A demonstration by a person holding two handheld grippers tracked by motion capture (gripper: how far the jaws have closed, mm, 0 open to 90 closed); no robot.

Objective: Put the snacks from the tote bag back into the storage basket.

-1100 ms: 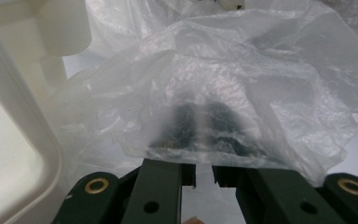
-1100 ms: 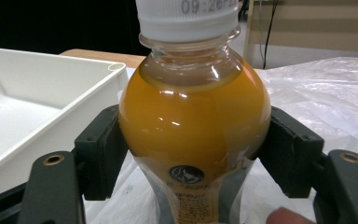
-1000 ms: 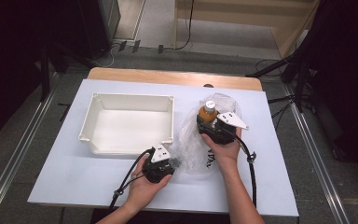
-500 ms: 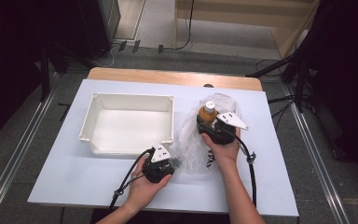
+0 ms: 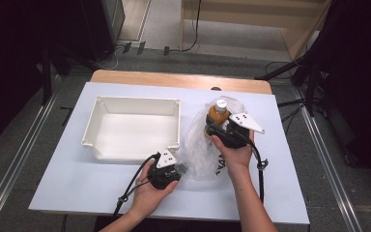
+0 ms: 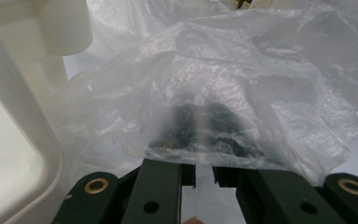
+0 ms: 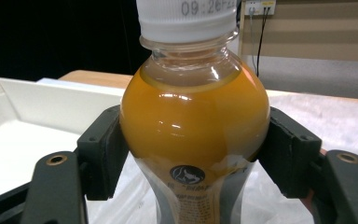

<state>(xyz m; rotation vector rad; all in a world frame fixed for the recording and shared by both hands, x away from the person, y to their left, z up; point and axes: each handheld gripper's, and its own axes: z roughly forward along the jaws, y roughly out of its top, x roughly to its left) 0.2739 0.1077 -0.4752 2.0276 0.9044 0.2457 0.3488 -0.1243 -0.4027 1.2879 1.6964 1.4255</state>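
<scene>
Right hand-held gripper (image 5: 216,126): I have its 2 jaws clamped on the bulging upper body of the bottle (image 7: 193,135), 1 jaw on each side, just under the neck.
Bottle: upright, filled with orange liquid, white cap (image 7: 186,18) on top with printed digits; in the high view it stands at the far end of the plastic bag, right of the tray.
Left hand-held gripper (image 5: 179,168): I see its jaws drawn together on the near left edge of the plastic bag (image 5: 204,150); in the left gripper view the film drapes over the tips and they show through it, nearly touching.
Plastic bag: clear, crumpled, lying on the tabletop between my 2 hands, just beside the tray's right wall.
Tray (image 5: 99,140): white, rectangular, left of the bag.
Tabletop (image 5: 77,186): pale sheet over a wooden board; both forearms come in from the near edge.
</scene>
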